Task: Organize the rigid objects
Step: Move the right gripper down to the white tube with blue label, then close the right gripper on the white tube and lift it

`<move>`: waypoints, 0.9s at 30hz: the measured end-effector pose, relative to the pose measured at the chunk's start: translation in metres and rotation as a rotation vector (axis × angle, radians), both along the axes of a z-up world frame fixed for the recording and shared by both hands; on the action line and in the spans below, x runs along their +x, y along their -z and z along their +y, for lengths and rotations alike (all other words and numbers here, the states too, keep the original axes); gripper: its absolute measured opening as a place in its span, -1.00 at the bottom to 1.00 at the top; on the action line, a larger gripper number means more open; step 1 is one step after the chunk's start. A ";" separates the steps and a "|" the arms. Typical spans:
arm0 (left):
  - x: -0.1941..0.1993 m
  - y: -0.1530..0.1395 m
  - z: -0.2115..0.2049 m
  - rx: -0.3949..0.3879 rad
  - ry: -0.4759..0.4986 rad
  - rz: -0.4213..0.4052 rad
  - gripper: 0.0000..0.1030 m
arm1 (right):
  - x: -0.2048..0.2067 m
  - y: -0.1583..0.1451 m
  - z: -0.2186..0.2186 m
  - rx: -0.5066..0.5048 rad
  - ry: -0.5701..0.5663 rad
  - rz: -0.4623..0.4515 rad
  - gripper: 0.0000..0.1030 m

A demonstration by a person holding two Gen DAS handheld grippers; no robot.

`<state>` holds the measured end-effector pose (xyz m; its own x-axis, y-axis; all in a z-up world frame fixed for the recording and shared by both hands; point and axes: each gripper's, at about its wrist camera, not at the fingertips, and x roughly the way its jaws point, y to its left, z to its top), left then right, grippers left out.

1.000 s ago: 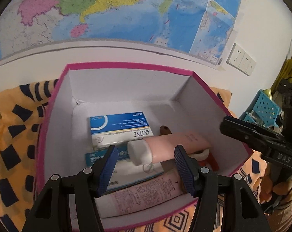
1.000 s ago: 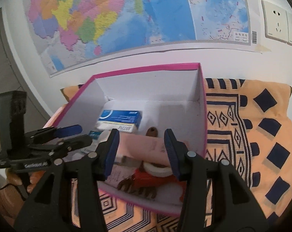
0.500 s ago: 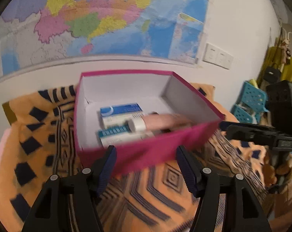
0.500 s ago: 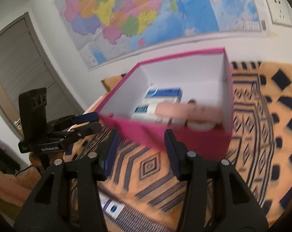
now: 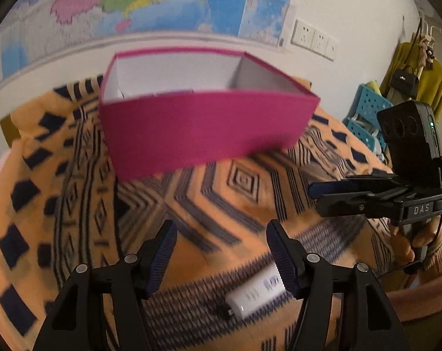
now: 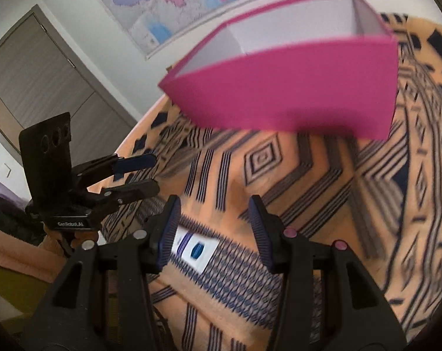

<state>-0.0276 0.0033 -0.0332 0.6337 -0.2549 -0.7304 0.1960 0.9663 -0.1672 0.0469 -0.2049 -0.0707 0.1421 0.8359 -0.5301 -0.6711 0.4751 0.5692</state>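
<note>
A pink box (image 5: 203,125) with a white inside stands on the orange patterned cloth (image 5: 221,199); it also shows in the right wrist view (image 6: 294,87). Its contents are hidden behind its near wall. A small white box with blue print (image 5: 259,291) lies on the cloth in front of it, also in the right wrist view (image 6: 196,251). My left gripper (image 5: 219,253) is open and empty, low over the cloth, with the white box just below its right finger. My right gripper (image 6: 213,232) is open and empty above the white box.
The wall with a map (image 5: 162,3) and sockets (image 5: 311,38) stands behind the box. A blue basket (image 5: 364,111) and hanging clothes (image 5: 420,79) are at the right. A grey door (image 6: 45,87) is at the left in the right wrist view.
Both grippers have pulled back and down from over the pink box. The things inside the box have dropped out of sight, and the small white box on the cloth has come into view.
</note>
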 end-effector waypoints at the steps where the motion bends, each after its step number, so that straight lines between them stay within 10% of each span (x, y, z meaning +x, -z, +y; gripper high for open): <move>1: -0.004 0.003 -0.001 0.002 0.000 0.009 0.26 | -0.002 0.003 0.001 -0.001 -0.004 0.010 -0.03; 27: -0.040 0.029 -0.010 -0.067 0.023 0.142 0.20 | -0.042 0.027 0.018 -0.006 -0.080 0.100 0.00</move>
<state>-0.0678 -0.0067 -0.0618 0.5187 -0.3189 -0.7932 0.1874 0.9477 -0.2584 0.0049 -0.1866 -0.0974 0.0213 0.8392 -0.5434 -0.6469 0.4260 0.6325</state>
